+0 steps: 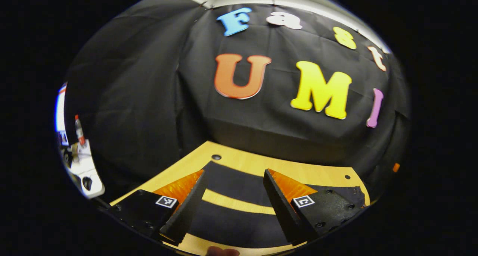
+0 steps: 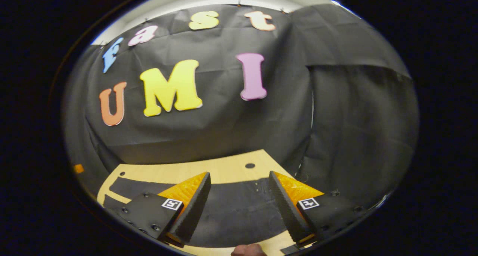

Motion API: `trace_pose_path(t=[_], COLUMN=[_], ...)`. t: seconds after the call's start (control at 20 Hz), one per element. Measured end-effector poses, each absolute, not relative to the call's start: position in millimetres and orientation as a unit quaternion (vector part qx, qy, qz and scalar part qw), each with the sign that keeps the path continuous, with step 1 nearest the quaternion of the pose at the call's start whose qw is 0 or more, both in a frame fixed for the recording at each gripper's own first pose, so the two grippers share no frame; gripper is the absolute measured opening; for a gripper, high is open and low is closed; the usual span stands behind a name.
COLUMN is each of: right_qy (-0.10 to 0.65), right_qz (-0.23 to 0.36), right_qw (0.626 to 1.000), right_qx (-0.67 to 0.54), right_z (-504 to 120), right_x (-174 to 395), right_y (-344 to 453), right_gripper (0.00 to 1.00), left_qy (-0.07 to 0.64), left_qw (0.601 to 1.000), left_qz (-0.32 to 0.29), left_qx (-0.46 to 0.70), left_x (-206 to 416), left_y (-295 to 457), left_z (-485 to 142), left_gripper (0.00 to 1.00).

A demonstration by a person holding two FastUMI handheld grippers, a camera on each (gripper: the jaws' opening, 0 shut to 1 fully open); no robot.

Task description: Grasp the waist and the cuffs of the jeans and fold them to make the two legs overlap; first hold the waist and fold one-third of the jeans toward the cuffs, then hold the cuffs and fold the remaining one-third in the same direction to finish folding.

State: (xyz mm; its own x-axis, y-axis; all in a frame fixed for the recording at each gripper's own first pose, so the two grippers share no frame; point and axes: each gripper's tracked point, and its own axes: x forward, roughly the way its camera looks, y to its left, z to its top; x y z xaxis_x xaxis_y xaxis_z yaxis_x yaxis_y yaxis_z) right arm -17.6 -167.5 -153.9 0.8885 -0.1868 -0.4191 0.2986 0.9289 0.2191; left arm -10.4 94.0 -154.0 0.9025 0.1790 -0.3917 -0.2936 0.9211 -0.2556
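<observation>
Dark jeans (image 1: 239, 226) lie flat on a light wooden table (image 1: 254, 162). In the left gripper view the two legs run side by side, with a strip of bare wood between them. My left gripper (image 1: 234, 174) hangs open just above the legs, with nothing between its fingers. In the right gripper view a wider part of the jeans (image 2: 239, 207) spreads across the table (image 2: 186, 170). My right gripper (image 2: 240, 174) is open over it and holds nothing. I cannot tell whether either gripper touches the cloth.
The table has small round holes (image 1: 216, 157) (image 2: 250, 165) near its far edge, and the black cloth wall rises right behind it. A white stand with a red-capped bottle (image 1: 79, 131) sits far left. A fingertip (image 2: 248, 250) shows at the bottom edge.
</observation>
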Motion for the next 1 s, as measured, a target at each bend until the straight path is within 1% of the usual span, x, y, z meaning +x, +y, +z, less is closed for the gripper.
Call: trace_pose_path(t=[0.05,0.15,0.2,0.25,0.4,0.45,0.5,0.65,0.75,0.8,0.95,1.0], right_qy=[0.218,0.251,0.263,0.277,0.318,0.331,0.344,0.363,0.365,0.366,0.369,0.370], right_qz=[-0.137,-0.164,-0.178,-0.190,-0.205,-0.206,-0.206,-0.215,-0.227,-0.229,-0.226,-0.225], right_qw=[0.953,0.931,0.918,0.905,0.860,0.847,0.834,0.788,0.770,0.766,0.757,0.749], right_qx=[0.160,0.209,0.236,0.261,0.343,0.361,0.380,0.449,0.473,0.476,0.490,0.501], right_z=[-170,-201,-217,-232,-276,-291,-304,-328,-340,-343,-342,-344], right_x=[-26,-44,-53,-62,-86,-94,-103,-117,-122,-123,-122,-123], right_y=[-180,-205,-214,-221,-218,-218,-215,-208,-206,-206,-204,-203], right_gripper=[0.99,0.94,1.00,0.98,0.98,1.00,0.98,0.98,0.98,0.98,0.98,0.98], left_qy=[0.201,0.234,0.250,0.265,0.291,0.294,0.298,0.308,0.317,0.321,0.315,0.313], left_qw=[0.952,0.925,0.906,0.881,0.797,0.771,0.748,0.696,0.674,0.667,0.662,0.662], left_qz=[0.140,0.166,0.178,0.192,0.240,0.246,0.253,0.267,0.273,0.275,0.264,0.259], left_qx=[-0.183,-0.250,-0.291,-0.342,-0.473,-0.508,-0.536,-0.590,-0.609,-0.613,-0.627,-0.630], left_x=[-16,-32,-43,-51,-75,-81,-87,-100,-99,-98,-78,-72], left_y=[106,127,133,135,138,134,129,113,119,117,118,117], left_z=[-172,-207,-223,-242,-288,-297,-304,-319,-337,-347,-344,-345], left_gripper=[0.97,0.97,0.97,0.99,0.99,0.99,0.99,0.99,0.99,0.99,0.98,1.00])
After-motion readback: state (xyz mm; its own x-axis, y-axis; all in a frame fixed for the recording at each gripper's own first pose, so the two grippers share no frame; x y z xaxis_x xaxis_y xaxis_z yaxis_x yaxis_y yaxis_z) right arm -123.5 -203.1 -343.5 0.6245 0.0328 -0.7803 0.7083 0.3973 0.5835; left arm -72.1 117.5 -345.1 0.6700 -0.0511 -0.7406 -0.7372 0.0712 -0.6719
